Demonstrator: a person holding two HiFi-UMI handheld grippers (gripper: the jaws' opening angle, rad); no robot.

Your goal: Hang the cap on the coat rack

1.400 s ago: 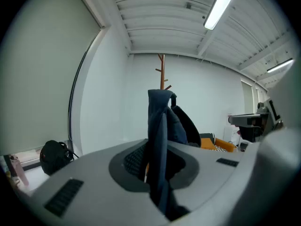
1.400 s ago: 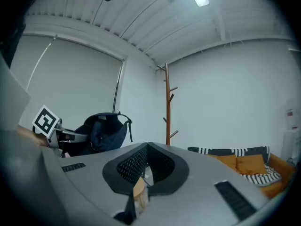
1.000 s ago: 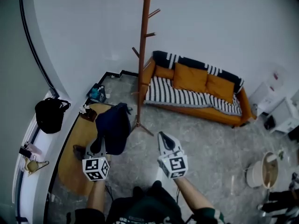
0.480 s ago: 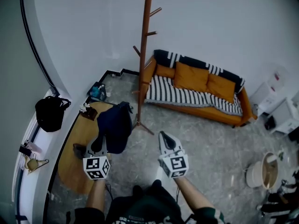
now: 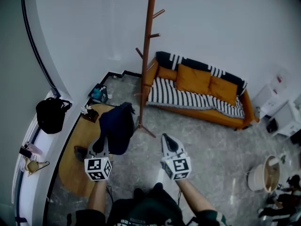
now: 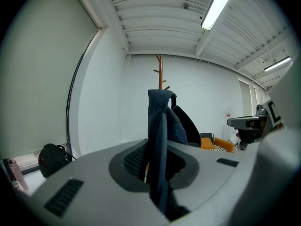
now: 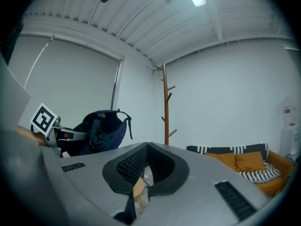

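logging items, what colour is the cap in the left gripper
It's a dark navy blue fabric cap, clearest in the right gripper view.

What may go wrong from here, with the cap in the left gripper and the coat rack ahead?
1. The left gripper pinches only a fold of the cap, which hangs loose; it may slip or swing when lifted.
2. The coat rack has short pegs on a thin pole; the limp cap may miss one, and a push could tip the rack toward the sofa.
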